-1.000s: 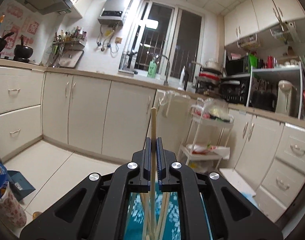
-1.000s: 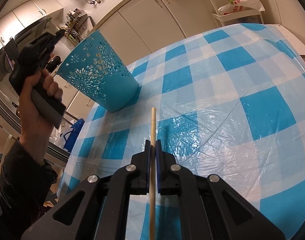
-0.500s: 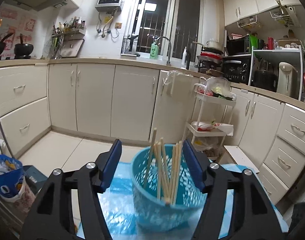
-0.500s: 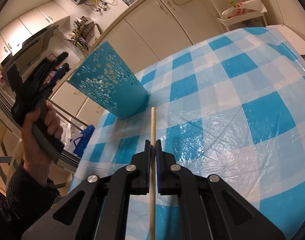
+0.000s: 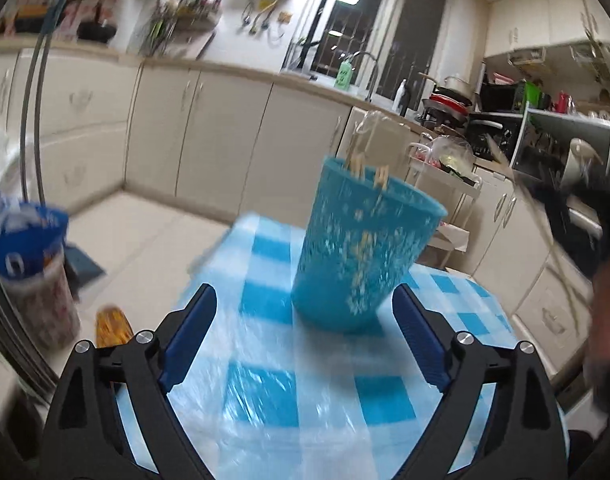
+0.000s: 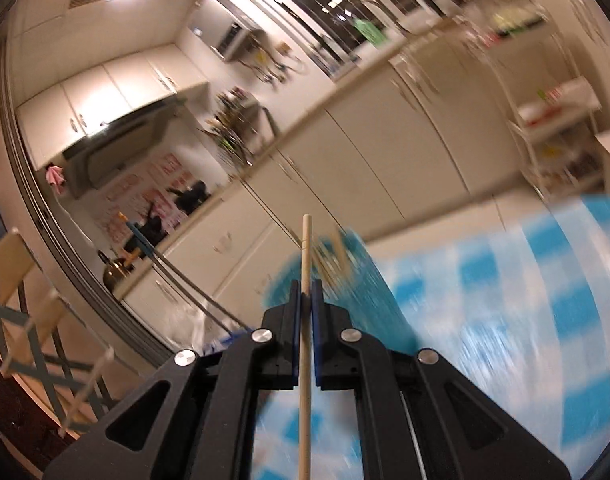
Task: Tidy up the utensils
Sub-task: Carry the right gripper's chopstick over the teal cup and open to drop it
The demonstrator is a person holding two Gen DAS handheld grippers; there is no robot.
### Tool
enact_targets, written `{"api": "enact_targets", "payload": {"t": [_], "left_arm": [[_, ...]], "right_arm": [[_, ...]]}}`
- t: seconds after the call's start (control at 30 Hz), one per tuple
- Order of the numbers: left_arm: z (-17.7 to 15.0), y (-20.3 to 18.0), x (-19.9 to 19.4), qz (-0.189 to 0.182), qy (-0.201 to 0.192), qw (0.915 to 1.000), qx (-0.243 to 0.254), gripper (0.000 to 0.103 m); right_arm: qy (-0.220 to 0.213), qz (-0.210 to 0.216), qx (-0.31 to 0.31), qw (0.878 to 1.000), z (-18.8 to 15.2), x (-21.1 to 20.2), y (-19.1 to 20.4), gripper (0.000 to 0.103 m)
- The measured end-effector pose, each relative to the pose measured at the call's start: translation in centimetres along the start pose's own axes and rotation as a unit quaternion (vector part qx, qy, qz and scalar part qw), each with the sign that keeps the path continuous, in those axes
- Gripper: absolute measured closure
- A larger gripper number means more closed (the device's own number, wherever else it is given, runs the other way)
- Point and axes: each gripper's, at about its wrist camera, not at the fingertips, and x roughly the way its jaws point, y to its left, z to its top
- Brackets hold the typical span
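Note:
A teal perforated cup (image 5: 361, 248) stands on the blue-and-white checked tablecloth (image 5: 265, 392), with several wooden chopsticks (image 5: 369, 168) sticking out of its top. My left gripper (image 5: 305, 336) is open and empty, low over the cloth, just short of the cup. My right gripper (image 6: 306, 300) is shut on a single wooden chopstick (image 6: 306, 264) that points forward. The cup (image 6: 369, 292) shows blurred just beyond and right of its tips. The right hand (image 5: 609, 264) shows dark at the right edge of the left wrist view.
Cream kitchen cabinets (image 5: 225, 136) run behind the table. A white wire cart (image 5: 445, 184) stands behind the cup. A blue bag (image 5: 25, 240) sits on the floor at left. A wooden chair frame (image 6: 33, 304) is at the left of the right wrist view.
My left gripper opened, released its chopstick into the cup, and has drawn back and down. My right gripper has lifted and swung toward the cup with its chopstick.

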Motion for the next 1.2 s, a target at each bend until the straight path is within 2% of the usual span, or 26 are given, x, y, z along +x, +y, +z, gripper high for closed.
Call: {"api": "enact_targets", "payload": {"t": [0.13,0.27,0.47,0.57,0.73,0.83,0.9,0.97,1.0,1.03,1.1,1.2], "left_arm": [[-0.2,1.1,0.0,-0.017,-0.011,0.9992,-0.034,0.014],[-0.6,2.1,0.5,-0.026,-0.004,0.9974,-0.068,0.014],[-0.8,3.6,0.8,-0.033,-0.003,0.9934,-0.110,0.012],[-0.9,4.1,1.1,-0.040,-0.001,0.9919,-0.121,0.012],[-0.9,4.1,1.2,-0.040,0.001,0.9918,-0.121,0.012],[-0.9,4.2,1.6,-0.040,0.009,0.9913,-0.125,0.012],[-0.9,4.2,1.8,-0.039,0.014,0.9912,-0.125,0.012],[-0.7,3.9,1.8,-0.031,0.018,0.9924,-0.117,0.012],[-0.6,3.4,1.8,-0.020,0.024,0.9941,-0.104,0.012],[-0.5,3.0,1.7,-0.011,0.030,0.9952,-0.093,0.012],[-0.3,2.1,0.9,0.000,0.041,0.9963,-0.075,0.012],[0.5,0.2,-1.1,0.017,0.051,0.9980,-0.034,0.008]], "right_arm": [[-0.029,-0.016,-0.044,0.998,4.5,5.3,2.7,0.097],[-0.031,-0.053,-0.060,0.996,6.4,10.8,2.9,0.097],[0.016,-0.110,-0.072,0.991,5.2,15.4,1.5,0.097],[0.029,-0.131,-0.098,0.986,4.5,15.9,1.5,0.097],[0.052,-0.144,-0.103,0.983,3.5,15.9,1.1,0.097],[0.050,-0.138,-0.092,0.985,2.8,14.2,0.9,0.097],[0.042,-0.129,-0.086,0.987,1.9,11.6,1.2,0.096],[0.038,-0.121,-0.080,0.989,0.4,8.4,1.5,0.083],[0.033,-0.124,-0.076,0.989,-0.8,6.5,1.5,0.068],[0.032,-0.127,-0.076,0.988,-1.7,5.2,1.6,0.059],[0.043,-0.138,-0.079,0.986,-4.4,1.6,1.6,0.056],[0.070,-0.186,-0.070,0.978,-8.4,-3.1,1.5,0.034]]}}
